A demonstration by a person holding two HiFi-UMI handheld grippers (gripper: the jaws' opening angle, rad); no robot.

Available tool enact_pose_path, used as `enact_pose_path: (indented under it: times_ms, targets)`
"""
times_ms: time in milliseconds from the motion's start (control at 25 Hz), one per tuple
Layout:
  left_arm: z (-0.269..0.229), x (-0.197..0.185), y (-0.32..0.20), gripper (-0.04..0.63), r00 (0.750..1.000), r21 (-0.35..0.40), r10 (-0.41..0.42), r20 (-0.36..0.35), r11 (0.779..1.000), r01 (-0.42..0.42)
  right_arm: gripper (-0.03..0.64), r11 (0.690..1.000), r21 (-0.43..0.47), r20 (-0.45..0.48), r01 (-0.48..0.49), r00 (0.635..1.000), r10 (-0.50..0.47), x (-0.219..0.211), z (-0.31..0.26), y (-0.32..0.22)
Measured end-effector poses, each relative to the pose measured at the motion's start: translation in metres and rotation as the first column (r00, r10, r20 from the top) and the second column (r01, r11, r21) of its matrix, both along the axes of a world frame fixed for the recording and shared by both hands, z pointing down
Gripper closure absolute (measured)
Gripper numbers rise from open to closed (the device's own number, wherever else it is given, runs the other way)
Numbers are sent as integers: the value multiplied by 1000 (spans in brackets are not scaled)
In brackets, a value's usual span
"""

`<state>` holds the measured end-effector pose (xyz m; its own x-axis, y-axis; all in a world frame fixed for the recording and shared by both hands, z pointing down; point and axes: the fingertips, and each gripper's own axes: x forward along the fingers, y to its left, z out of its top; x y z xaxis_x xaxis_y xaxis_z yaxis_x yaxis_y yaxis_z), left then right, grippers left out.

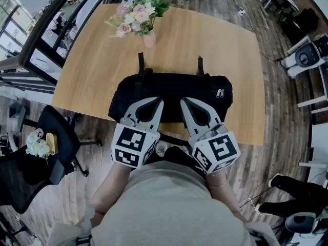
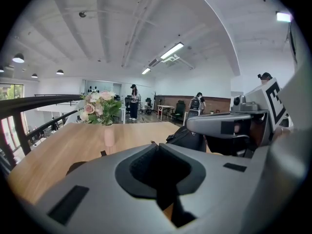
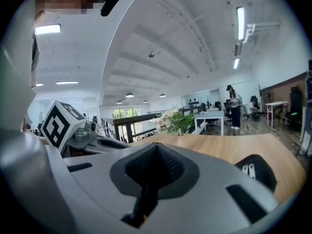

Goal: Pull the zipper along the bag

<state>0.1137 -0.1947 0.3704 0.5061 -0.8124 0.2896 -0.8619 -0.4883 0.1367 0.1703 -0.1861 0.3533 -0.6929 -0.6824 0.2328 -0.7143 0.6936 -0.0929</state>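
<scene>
A black bag (image 1: 205, 92) lies across the near half of the wooden table (image 1: 215, 40), with two silver zipper pulls (image 1: 220, 93) near its right end. My left gripper (image 1: 161, 100) and right gripper (image 1: 183, 100) hover side by side over the bag's near middle, tips pointing away from me. Both are shut, with nothing between the jaws. In the left gripper view the closed jaws (image 2: 157, 144) fill the foreground, and the bag (image 2: 187, 138) shows beyond them. The right gripper view shows its closed jaws (image 3: 156, 144) and the zipper pulls (image 3: 251, 170) at lower right.
A pink vase of flowers (image 1: 139, 15) stands at the table's far left. A black office chair (image 1: 48, 152) sits on the floor to the left of me. The table's front edge (image 1: 246, 137) runs just behind the grippers. People stand far off in the room.
</scene>
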Motion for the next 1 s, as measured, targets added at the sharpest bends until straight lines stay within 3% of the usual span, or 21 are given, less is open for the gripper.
enact_pose_path:
  times_ms: [560,1000]
  targets:
    - [6,-1,2,563,999,-25,-35,-28,999,34,611,998,-49,-10,37,999,-37,-5,18,5]
    - [15,3,2,568,999,-45,-26,-20,999,25,611,994,-105,-68,-1,998,-7,0,33,2]
